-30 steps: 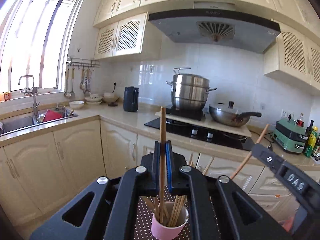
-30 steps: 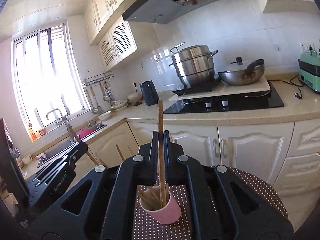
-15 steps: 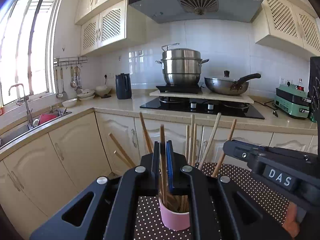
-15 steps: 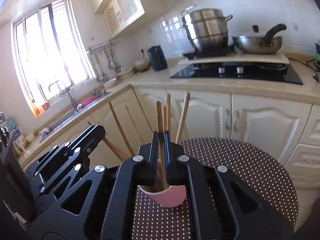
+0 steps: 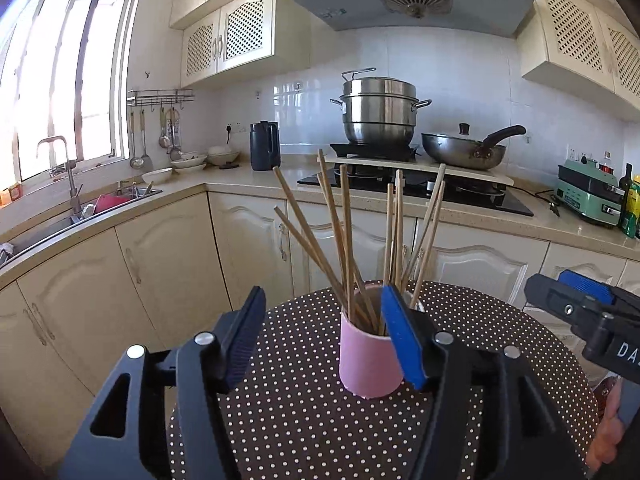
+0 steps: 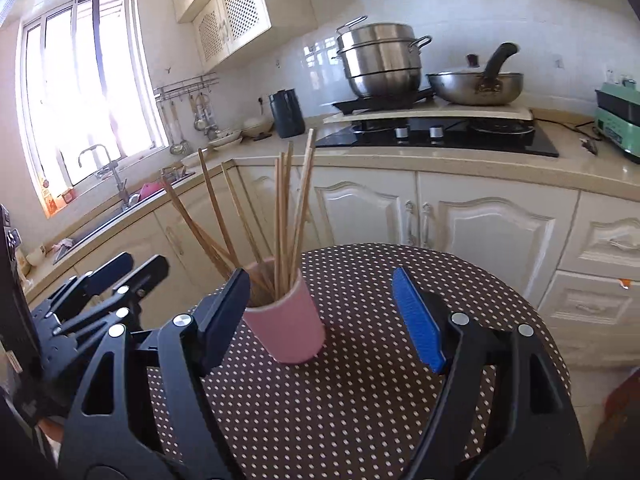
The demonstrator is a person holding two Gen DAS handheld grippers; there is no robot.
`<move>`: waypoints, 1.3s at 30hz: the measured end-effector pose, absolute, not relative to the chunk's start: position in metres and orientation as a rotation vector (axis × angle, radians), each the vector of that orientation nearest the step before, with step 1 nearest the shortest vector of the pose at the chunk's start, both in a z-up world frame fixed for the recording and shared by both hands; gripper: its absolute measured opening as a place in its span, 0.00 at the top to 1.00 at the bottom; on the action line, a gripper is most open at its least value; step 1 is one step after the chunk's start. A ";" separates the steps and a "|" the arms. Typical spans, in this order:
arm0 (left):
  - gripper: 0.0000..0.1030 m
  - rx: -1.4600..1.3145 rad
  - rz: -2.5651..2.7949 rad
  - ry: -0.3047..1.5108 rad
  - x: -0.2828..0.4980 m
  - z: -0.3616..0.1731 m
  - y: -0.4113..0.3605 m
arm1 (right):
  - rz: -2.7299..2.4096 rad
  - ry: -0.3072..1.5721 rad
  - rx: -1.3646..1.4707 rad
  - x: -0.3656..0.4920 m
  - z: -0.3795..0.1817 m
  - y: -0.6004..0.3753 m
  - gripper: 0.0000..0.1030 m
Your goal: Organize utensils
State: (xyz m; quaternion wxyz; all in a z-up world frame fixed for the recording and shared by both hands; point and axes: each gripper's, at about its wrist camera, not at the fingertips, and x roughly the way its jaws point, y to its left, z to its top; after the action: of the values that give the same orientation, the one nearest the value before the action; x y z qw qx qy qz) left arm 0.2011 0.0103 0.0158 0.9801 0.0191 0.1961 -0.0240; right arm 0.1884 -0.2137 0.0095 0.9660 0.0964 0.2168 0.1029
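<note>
A pink cup [image 5: 370,354] [image 6: 286,320] stands upright on a round table with a brown dotted cloth [image 5: 300,420] [image 6: 360,400]. Several wooden chopsticks [image 5: 348,240] [image 6: 284,208] stand fanned out in it. My left gripper [image 5: 324,336] is just in front of the cup, its jaws opening, and the cup shows between the pads untouched. My right gripper [image 6: 320,316] is also low by the cup, jaws opening, its left finger [image 6: 224,312] close beside the rim. Neither holds a chopstick. Each gripper shows in the other's view, the right one [image 5: 580,308] and the left one [image 6: 104,280].
Behind the table runs a counter with cream cabinets [image 5: 168,272]. On it are a hob [image 6: 440,136] with a steel steamer pot [image 5: 380,112] and a wok [image 5: 464,152], a dark kettle [image 5: 265,146], a sink [image 5: 80,216] and a green appliance [image 5: 588,196]. A hand [image 5: 604,440] shows at the lower right.
Both grippers were shut, each on one upright chopstick. They sank to the cup and opened. The two chopsticks now stand in the cup with the others.
</note>
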 end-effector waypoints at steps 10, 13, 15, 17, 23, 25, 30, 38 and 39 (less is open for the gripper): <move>0.37 0.035 -0.083 0.344 0.143 -0.018 -0.008 | 0.226 0.369 0.239 0.142 -0.033 -0.226 0.26; 0.37 0.025 -0.112 0.341 0.131 -0.029 -0.015 | 0.225 0.388 0.263 0.138 -0.051 -0.225 0.26; 0.37 0.014 -0.110 0.336 0.126 -0.036 -0.018 | 0.220 0.388 0.273 0.133 -0.058 -0.226 0.26; 0.37 0.000 -0.106 0.324 0.122 -0.041 -0.018 | 0.199 0.365 0.275 0.127 -0.063 -0.226 0.26; 0.37 -0.004 -0.057 0.288 0.111 -0.056 -0.012 | 0.143 0.294 0.261 0.108 -0.070 -0.222 0.25; 0.37 -0.016 -0.057 0.282 0.110 -0.058 -0.010 | 0.124 0.285 0.243 0.104 -0.070 -0.219 0.24; 0.37 -0.030 -0.049 0.255 0.106 -0.059 -0.006 | 0.094 0.261 0.225 0.099 -0.068 -0.215 0.22; 0.37 -0.024 -0.055 0.246 0.106 -0.058 -0.008 | 0.081 0.263 0.206 0.101 -0.067 -0.212 0.22; 0.37 -0.026 -0.058 0.246 0.106 -0.058 -0.008 | 0.079 0.263 0.205 0.101 -0.067 -0.211 0.22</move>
State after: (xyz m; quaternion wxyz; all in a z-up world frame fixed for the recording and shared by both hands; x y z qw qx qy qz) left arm 0.1062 -0.0081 -0.0584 0.9920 -0.0131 0.1225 -0.0288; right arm 0.1009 -0.2113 -0.0673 0.9854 0.1019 0.1308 0.0391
